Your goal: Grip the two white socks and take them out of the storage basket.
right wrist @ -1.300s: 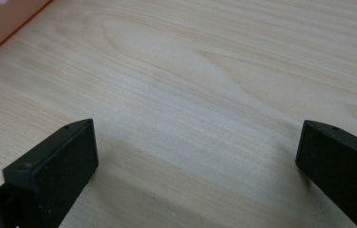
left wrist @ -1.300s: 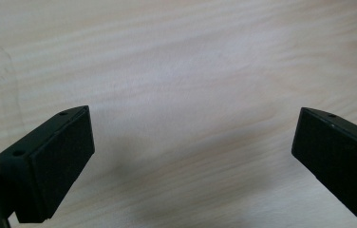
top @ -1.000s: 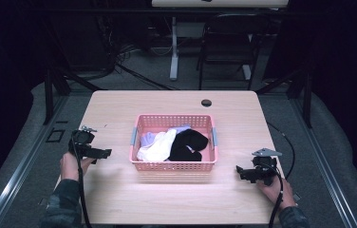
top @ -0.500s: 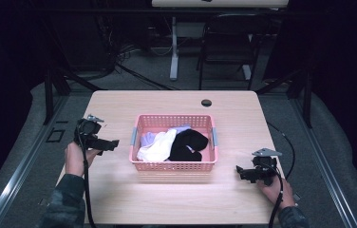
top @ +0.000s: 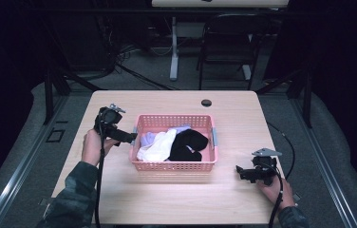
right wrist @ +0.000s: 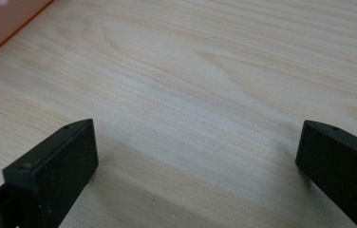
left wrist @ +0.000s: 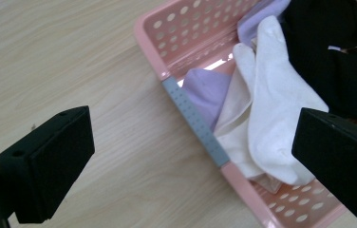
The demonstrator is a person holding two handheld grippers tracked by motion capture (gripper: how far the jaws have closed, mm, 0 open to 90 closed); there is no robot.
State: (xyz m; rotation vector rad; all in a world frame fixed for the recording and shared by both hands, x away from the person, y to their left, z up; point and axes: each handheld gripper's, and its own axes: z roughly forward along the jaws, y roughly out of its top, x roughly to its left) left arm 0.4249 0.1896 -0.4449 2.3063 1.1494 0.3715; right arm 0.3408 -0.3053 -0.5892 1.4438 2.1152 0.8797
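Left gripper point(top: 130, 138) moved to the pink basket point(top: 174, 166) rim, fingers spread, right gripper point(top: 239, 171) resting, fingers apart

In the left gripper view, the pink basket point(left wrist: 200, 126) ran off the top and right edges, and the black garment point(left wrist: 338, 61) was cut by the right edge. The lilac cloth point(left wrist: 205, 92) lay mostly buried under the white sock point(left wrist: 271, 118). From the high view, the small dark disc point(top: 206, 102) on the table point(top: 176, 199) was too small to identify.
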